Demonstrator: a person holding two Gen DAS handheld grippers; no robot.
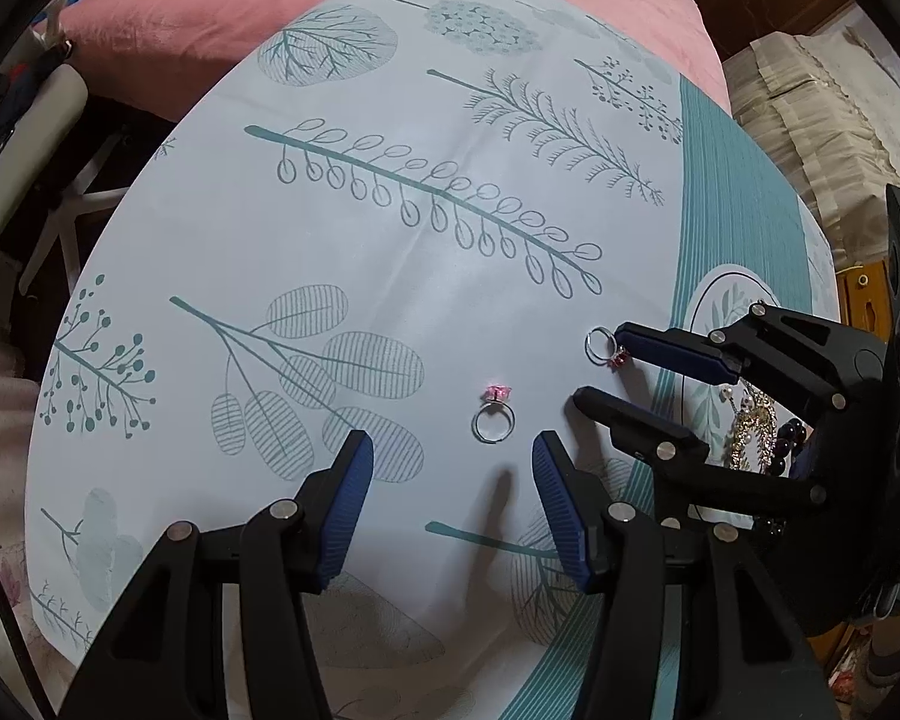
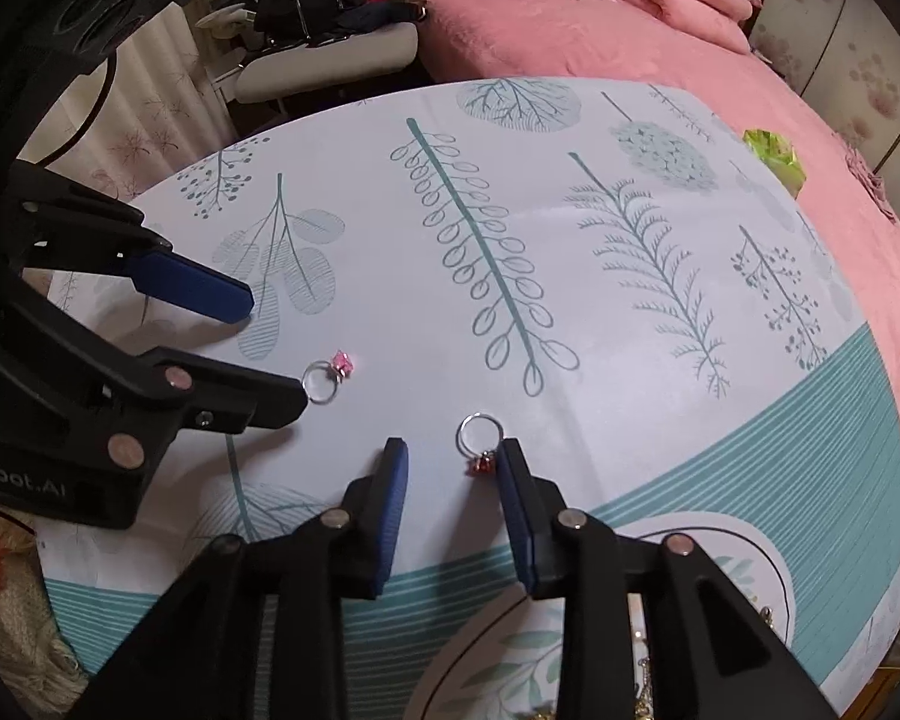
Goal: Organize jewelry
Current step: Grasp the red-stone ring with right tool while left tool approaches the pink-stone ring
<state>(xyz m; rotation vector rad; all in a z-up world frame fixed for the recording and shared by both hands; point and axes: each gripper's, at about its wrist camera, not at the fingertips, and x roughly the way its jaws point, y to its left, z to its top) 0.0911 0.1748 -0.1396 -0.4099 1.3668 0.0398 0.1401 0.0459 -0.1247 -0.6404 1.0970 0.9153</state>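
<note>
We see the red-stone ring point(image 2: 479, 443) on the table point(image 2: 630, 360), just ahead of the released right gripper point(image 2: 453, 450), beside its right finger.

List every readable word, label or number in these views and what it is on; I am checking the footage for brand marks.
"Robot.AI": pale lettering on the black body of the left tool, at the left edge of the right wrist view; its start is cut off by the picture's edge.
No other text shows on the printed cloth, the rings or the right tool.
</note>
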